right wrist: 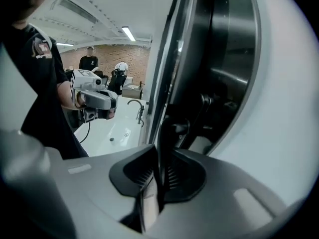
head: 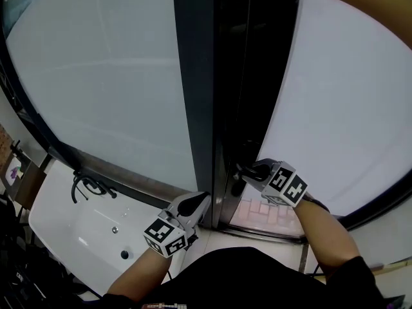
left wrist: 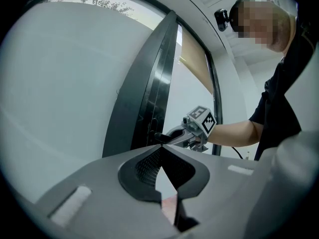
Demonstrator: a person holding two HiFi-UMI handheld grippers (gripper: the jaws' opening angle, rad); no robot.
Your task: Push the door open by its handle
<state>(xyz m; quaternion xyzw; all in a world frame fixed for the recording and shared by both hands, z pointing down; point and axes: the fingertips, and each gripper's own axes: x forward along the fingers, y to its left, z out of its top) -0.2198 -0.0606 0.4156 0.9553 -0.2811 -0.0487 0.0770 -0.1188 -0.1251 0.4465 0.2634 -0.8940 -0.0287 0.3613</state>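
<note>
Black shirt, bottom edge of the head view. Left gripper, lower centre, beside the foot of the dark-framed, frosted-glass door. Right gripper, right of centre, at the door handle on the frame's edge. White basin with black tap, lower left.

Left gripper view: jaw tips meet, nothing between; right gripper at centre, on the handle.

Right gripper view: jaws clamped on the thin dark handle lever, frame centre; left gripper at middle left.
</note>
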